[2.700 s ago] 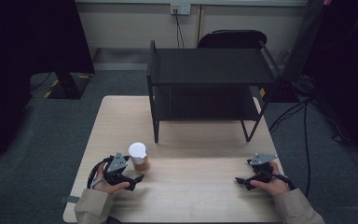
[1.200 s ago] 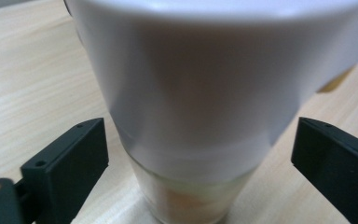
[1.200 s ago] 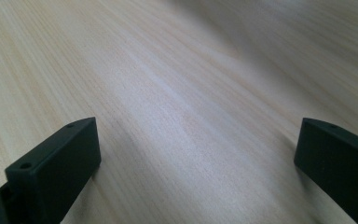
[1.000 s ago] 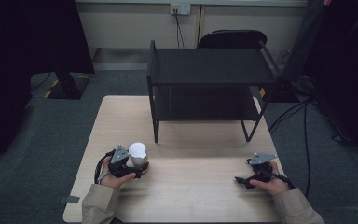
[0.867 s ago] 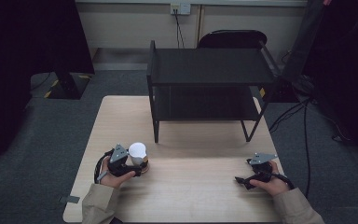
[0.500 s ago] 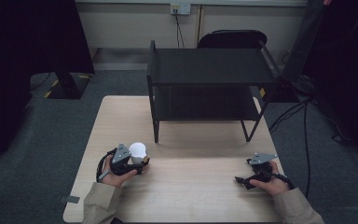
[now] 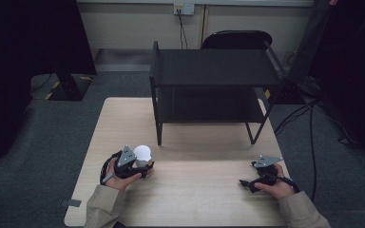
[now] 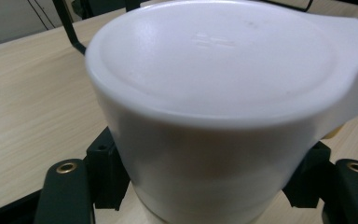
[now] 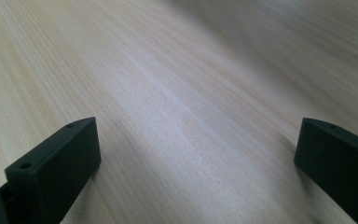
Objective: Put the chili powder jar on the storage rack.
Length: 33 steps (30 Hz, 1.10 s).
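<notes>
Left tongs (image 7: pixel 145 167) grasping a white, round, lidded paper cup with a tan lower body (image 7: pixel 142 156), which stands upright on the pale wood-grain bench (image 7: pixel 204 199), near its front left corner and in front of the black two-tier metal shelf rack (image 7: pixel 214 90). In the left gripper view the cup (image 8: pixel 223 107) sits between the two black jaws, whose pads meet its wall low down on either side, below the white lid; the jaws have just been closing and are now clenched on the cup. The step in hand appears to be securing the cup for a lift. To do it well, the grip is best kept square across the cup's widest line and only as firm as the thin wall allows, since a paper body would likely buckle or loosen the lid under excess pressure; a low hold also leaves the cup top-heavy, so any lift should probably go straight up and stay level before travel toward the rack, clearing the near post. Right tongs (image 7: pixel 252 183) rest on the bench at the front right, well apart from the cup; in the right gripper view the two jaws stand wide apart with bare bench surface (image 9: pixel 182 93) between them, released and grasping nothing.
</notes>
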### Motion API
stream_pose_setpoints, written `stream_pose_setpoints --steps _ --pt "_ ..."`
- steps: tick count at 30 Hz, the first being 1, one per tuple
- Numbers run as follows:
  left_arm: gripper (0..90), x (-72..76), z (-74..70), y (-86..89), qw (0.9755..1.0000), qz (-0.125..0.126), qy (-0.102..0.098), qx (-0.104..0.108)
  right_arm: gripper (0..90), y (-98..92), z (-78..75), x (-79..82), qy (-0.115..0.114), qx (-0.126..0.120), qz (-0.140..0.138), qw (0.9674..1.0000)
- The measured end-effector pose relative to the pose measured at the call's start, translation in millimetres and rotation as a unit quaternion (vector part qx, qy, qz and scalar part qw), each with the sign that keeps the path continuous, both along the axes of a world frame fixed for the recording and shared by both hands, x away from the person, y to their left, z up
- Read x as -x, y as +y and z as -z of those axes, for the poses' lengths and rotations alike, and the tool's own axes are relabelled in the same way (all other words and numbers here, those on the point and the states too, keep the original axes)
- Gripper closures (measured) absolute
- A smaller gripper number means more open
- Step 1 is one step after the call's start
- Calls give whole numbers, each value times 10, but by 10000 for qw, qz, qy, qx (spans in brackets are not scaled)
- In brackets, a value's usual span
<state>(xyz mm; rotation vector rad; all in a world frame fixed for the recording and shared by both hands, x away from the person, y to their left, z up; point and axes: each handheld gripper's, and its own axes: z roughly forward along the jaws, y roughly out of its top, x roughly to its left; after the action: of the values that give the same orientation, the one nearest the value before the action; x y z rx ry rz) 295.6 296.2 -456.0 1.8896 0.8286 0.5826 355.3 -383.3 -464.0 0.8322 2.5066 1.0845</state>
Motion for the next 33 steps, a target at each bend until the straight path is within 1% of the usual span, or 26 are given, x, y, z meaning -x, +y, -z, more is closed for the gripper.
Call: stream_pose_setpoints --steps 3,6,9,12,14,15,16,17,18,21,22,23,24,25,27,29,30,33 --pt "306 -4 -20 -23 10000 51 -3 57 0 1 0 1 0 0 3 10000" --pt "306 -37 -83 -60 9996 246 14 109 0 3 1 2 -3 -1 9 10000" --pt "306 -83 -128 -78 9991 386 77 172 0 2 3 3 -3 -6 11 10000" --pt "306 -139 -147 -86 9985 483 88 244 0 5 5 9 -7 -10 28 10000" --pt "306 -153 -159 -94 9985 492 87 243 0 6 5 10 -7 -12 34 10000" --pt "306 -184 -206 -108 9985 533 38 153 0 6 6 11 -9 -12 33 10000" --pt "306 -184 -206 -108 9985 533 38 153 0 6 6 11 -9 -12 33 10000" --pt "306 -218 -250 -112 9983 554 -2 192 0 8 5 11 -7 -12 39 10000" --pt "306 -218 -250 -112 9983 554 -2 192 0 8 5 11 -7 -12 39 10000" --pt "306 -268 -332 -134 9980 606 -29 179 0 13 5 12 -7 -10 49 10000" --pt "306 -291 -373 -144 9978 643 -32 133 0 14 5 12 -8 -11 51 10000" --pt "306 -310 -396 -157 9977 658 -47 152 0 14 5 13 -9 -11 53 10000" --pt "306 -332 -430 -167 9975 688 -69 116 0 14 7 14 -11 -15 54 10000" --pt "306 -376 -467 -196 9971 739 -86 185 0 14 7 14 -9 -16 55 10000" --pt "306 -400 -490 -214 9968 768 -103 187 0 14 7 14 -9 -15 55 10000" --pt "306 -476 -567 -274 9962 850 -136 158 0 13 8 15 -12 -18 54 10000" --pt "306 -476 -567 -274 9962 850 -136 158 0 13 8 15 -12 -18 54 10000" --pt "306 -557 -605 -332 9955 907 -157 208 0 13 8 16 -11 -19 57 10000"
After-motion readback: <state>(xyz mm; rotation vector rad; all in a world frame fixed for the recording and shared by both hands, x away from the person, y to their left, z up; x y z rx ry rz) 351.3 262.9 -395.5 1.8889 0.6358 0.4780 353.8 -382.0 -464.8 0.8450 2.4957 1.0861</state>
